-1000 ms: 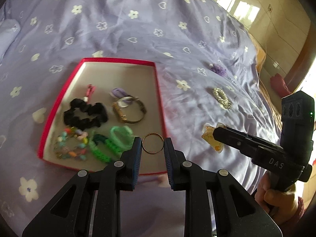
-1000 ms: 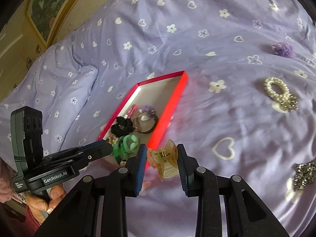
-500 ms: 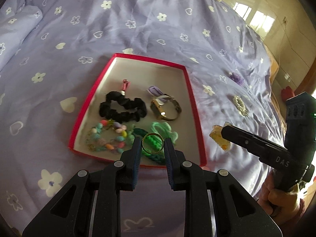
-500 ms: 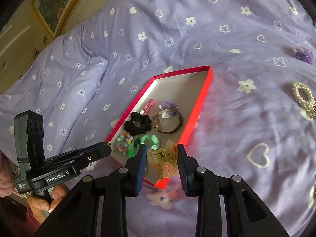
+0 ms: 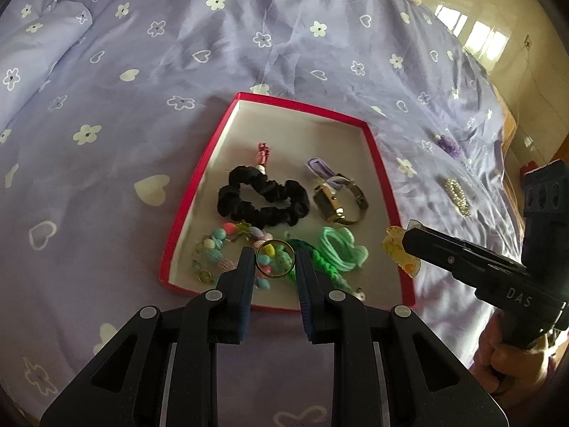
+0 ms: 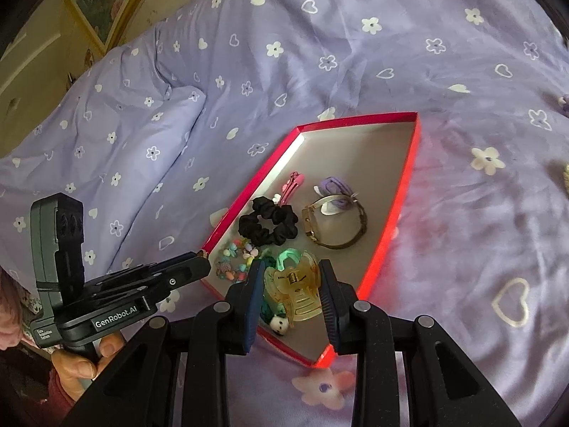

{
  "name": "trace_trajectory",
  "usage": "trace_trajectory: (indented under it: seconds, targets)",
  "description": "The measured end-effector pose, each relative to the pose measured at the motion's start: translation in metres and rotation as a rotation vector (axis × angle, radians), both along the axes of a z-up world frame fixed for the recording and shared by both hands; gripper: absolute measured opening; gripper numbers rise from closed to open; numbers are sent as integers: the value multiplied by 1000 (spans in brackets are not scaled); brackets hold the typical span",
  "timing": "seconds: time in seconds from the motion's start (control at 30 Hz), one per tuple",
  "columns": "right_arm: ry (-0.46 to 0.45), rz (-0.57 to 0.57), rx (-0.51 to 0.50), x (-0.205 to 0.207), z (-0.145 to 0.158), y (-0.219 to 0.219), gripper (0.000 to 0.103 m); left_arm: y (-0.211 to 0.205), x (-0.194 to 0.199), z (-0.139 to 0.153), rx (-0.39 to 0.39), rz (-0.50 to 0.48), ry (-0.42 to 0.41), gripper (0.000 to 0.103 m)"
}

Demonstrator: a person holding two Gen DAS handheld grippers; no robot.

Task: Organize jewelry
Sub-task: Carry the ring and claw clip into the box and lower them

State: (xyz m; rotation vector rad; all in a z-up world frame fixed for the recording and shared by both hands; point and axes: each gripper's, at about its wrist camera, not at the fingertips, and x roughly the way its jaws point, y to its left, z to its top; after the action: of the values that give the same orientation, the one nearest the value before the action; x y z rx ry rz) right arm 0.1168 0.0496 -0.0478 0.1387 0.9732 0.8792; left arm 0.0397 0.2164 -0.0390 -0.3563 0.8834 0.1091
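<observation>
Currently we see left gripper [image 5: 274, 258] fingers pinching a gold ring [image 5: 275, 258], right gripper [image 6: 291, 284] fingers pinching an amber hair claw [image 6: 293, 290], both over the red tray [image 5: 382, 178] at lower centre.

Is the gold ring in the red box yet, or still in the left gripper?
Still gripped. The gold ring sits pinched between the left gripper pads, above the red box.
</observation>
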Motion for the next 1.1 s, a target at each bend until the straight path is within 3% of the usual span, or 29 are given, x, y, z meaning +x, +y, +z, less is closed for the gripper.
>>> trace_trajectory:
  seconds: [0.67,1.1]
  targets:
    - [24,32,-71,26,-26,37,31,18,44,-36,49,-12,69,21]
    - [48,42,-72,30,-32,39,34,18,48,-43,45,-20,84,21]
